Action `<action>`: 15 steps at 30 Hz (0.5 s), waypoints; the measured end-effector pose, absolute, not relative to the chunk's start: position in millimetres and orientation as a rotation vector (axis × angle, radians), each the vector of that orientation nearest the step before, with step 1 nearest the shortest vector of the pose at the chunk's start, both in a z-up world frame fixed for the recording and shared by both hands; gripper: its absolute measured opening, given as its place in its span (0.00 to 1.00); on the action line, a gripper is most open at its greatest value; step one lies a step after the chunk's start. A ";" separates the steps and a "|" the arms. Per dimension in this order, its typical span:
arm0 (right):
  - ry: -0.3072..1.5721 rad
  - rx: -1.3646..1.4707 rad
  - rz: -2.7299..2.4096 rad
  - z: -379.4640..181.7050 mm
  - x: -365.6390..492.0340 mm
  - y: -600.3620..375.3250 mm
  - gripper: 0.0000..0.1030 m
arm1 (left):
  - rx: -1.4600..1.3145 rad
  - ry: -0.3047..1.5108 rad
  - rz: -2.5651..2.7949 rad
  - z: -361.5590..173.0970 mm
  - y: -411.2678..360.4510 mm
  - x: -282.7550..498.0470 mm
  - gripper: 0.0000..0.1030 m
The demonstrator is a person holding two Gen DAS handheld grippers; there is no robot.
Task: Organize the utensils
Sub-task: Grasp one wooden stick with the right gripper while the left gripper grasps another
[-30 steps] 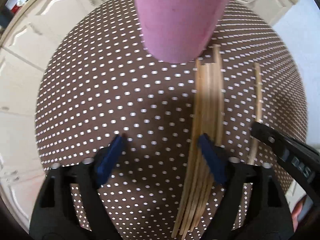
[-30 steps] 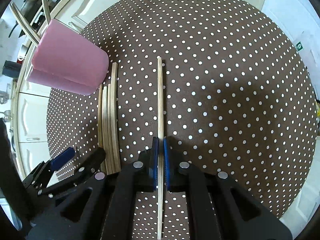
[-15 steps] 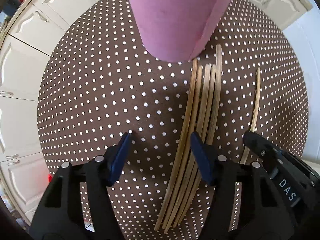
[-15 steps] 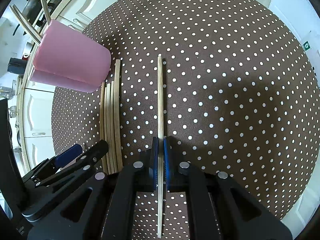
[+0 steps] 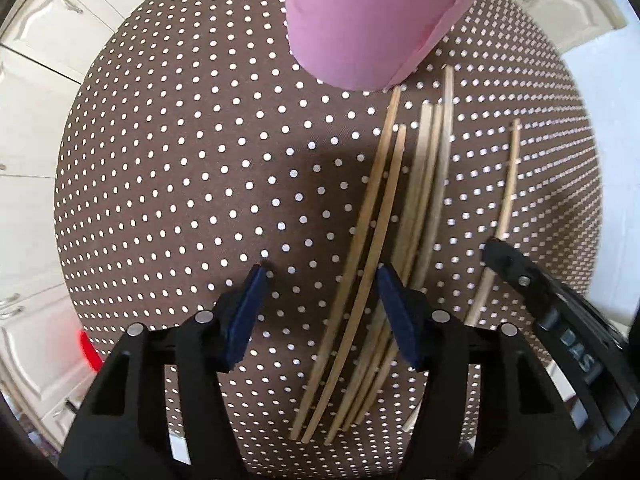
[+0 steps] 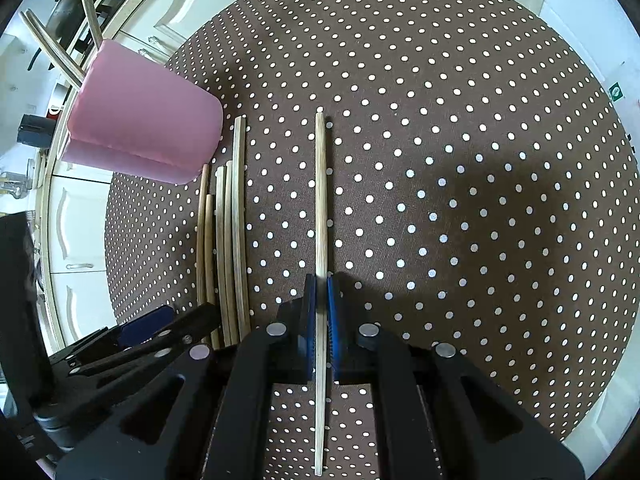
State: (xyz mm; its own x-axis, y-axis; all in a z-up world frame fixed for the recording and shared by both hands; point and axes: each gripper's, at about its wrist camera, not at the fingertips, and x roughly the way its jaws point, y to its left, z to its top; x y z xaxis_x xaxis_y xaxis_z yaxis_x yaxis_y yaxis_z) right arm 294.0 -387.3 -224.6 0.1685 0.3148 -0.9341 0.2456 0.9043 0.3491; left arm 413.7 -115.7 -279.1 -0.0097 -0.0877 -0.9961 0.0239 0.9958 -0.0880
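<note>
Right claw [image 6: 320, 312] is pressed together on a single chopstick [image 6: 320, 200], pinching it near its middle, with the stick's length running out ahead over the dotted surface [image 6: 460, 160]. It looks to lie on or just above the cloth; which one cannot be told.

Left claw [image 5: 320, 312] is spread, pointing down at the loose chopstick bundle [image 5: 400, 220]. Its right pad sits over the bundle and two sticks lie between the pads; nothing is pinched. It is empty.

The pink cup [image 6: 140, 128] stands upright at the far end of the bundle, just beside the tips of the sticks. The right wrist view shows a few sticks already standing in it.

Risks:
- The single chopstick is thin and held at one point, so it may pivot or slip in the pads when lifted or tilted toward the cup.
- The left claw straddles only part of the bundle, so closing here may take two sticks and scatter or roll the rest.
- The two claws are close together and could collide if both move to the cup.
- The cup looks light, so a stick poked at its rim could tip it.

Count:
- claws: 2
- cup: 1
- bundle sticks: 5
- stick held: 1
- sticks in the cup: about 3, unclear
</note>
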 end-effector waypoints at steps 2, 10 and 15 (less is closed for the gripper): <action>1.416 0.482 0.052 -224.9 293.6 -387.5 0.05 | -0.034 1.555 -0.077 -274.6 -116.0 412.4 0.57; 1.416 0.481 0.050 -225.4 292.8 -386.7 0.05 | 0.066 1.544 -0.045 -285.6 -134.2 410.2 0.57; 1.402 0.540 0.023 -226.7 288.8 -390.2 0.05 | 0.088 1.507 -0.100 -273.2 -148.5 416.8 0.31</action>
